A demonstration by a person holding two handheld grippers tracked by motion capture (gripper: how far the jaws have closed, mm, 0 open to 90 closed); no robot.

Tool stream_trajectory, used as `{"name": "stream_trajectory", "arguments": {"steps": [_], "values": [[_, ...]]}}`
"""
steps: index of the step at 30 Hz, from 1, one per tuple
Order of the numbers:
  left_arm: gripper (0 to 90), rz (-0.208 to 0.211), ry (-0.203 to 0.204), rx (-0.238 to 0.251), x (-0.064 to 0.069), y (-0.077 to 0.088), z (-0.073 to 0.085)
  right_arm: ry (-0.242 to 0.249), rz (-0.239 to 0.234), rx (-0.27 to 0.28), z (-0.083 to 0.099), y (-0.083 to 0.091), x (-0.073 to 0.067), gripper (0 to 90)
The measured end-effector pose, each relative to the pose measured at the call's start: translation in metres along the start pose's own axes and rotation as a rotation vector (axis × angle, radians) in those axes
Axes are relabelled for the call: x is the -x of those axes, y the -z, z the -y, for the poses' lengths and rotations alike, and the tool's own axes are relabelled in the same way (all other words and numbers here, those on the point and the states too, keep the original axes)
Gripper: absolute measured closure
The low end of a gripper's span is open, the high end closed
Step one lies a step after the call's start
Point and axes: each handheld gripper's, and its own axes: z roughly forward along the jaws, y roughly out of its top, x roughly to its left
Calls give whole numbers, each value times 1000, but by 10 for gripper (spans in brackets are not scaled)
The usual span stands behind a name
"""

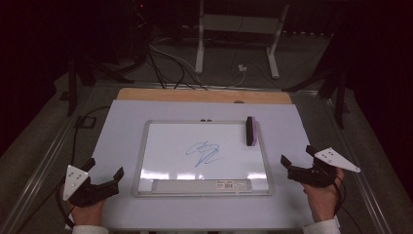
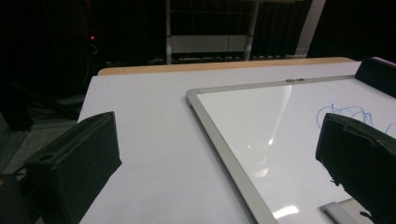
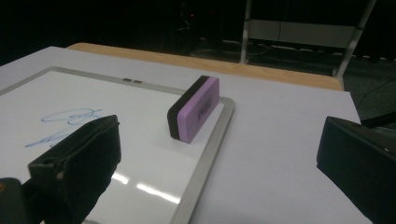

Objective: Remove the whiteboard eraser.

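Whiteboard flat on tabletop; blue scribble at its centre. Purple eraser on whiteboard's far right edge. Left claw just left of whiteboard, right claw just right; both spread, holding nothing.

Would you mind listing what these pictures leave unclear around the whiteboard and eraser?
- Eraser: cut off by the left gripper view's right edge.
- Blue scribble: too small to read in the high view; partly hidden by a jaw in both gripper views.
- Label on the whiteboard's tray: too small to read.
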Motion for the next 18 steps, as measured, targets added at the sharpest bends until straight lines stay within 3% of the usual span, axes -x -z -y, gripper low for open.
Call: {"name": "stream_trajectory", "arguments": {"steps": [18], "values": [[5, -40, 1, 18, -2, 2, 1, -19, -26, -1, -34, -33, -5, 1]]}}
